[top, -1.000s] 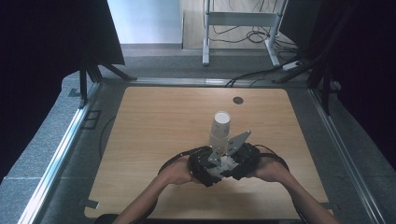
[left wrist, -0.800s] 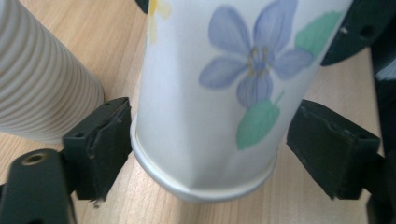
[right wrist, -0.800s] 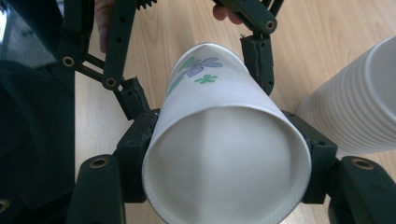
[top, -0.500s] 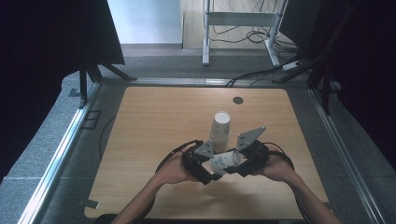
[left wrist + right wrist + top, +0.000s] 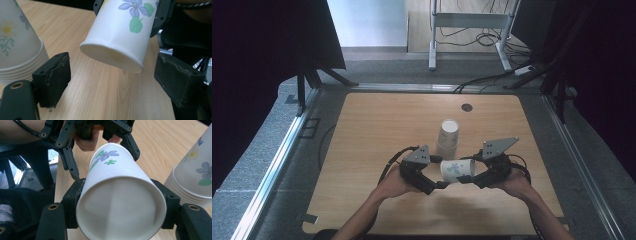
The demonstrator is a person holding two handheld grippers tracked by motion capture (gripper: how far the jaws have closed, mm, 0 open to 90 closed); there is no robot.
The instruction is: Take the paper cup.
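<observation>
My left gripper (image 5: 435,183) has just spread its jaws and let go of the cup (image 5: 457,170). My right gripper (image 5: 466,178) pinches it alone, on its side, at six o'clock from the stack (image 5: 447,138). One cup separated; next I set it down.

Left gripper (image 5: 443,184) fingers just opened; right gripper (image 5: 466,178) fingers clamped.
</observation>
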